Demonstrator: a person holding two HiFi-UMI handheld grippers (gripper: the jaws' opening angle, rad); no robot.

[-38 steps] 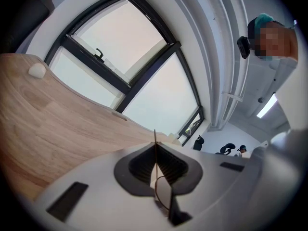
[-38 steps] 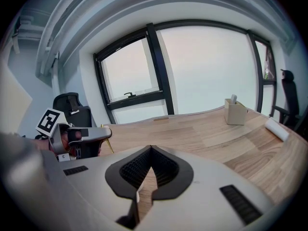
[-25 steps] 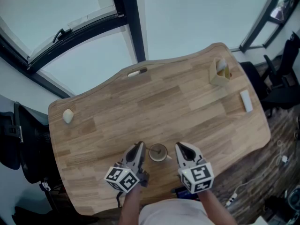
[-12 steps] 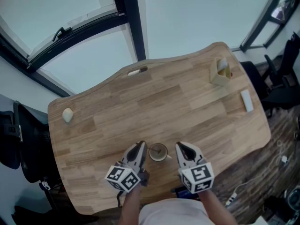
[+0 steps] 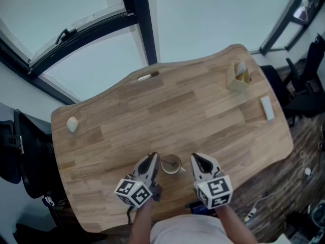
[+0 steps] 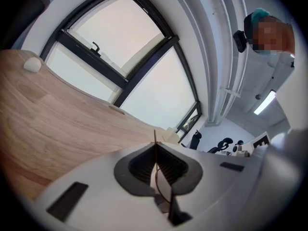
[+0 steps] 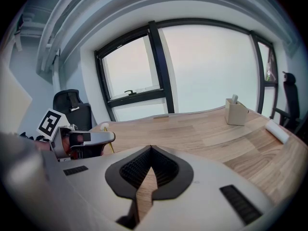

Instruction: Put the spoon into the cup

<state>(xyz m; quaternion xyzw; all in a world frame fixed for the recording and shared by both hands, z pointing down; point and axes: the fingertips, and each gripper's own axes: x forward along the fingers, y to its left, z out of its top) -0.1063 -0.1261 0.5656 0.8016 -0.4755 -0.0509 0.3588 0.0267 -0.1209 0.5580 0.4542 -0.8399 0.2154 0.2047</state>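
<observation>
At the far left of the head view a small pale lump (image 5: 72, 124) lies near the edge of the wooden desk (image 5: 177, 111), well apart from everything else. Low in the frame, left of centre, the left hand-held gripper (image 5: 151, 159) points away from the person, its tip just beside the cup (image 5: 163, 165). In the left gripper view its jaws are pressed together with nothing between them, only a thin dark seam line. The cup stands upright between the two tools, close to the desk's near edge; it is small, pale and round, with a brownish inside. The spoon (image 5: 172, 162) is in it, and from above it shows only as a thin light sliver across the opening. In the right gripper view what seems to be its handle (image 7: 110, 146) appears as a slim yellowish stick, leaning at the left of the frame beside the left tool's tip. The spoon's bowl cannot be made out, and the cup itself is hidden in both gripper views behind the tools' own white bodies. Right of the cup, the right hand-held gripper (image 5: 195, 159) has its jaw tips meeting on nothing, with a narrow slit lower down showing bare desk. At the upper right a light wooden box (image 5: 237, 79) stands with something pale poking out, too small to identify. A white block (image 5: 266, 109) lies near the right edge.
</observation>
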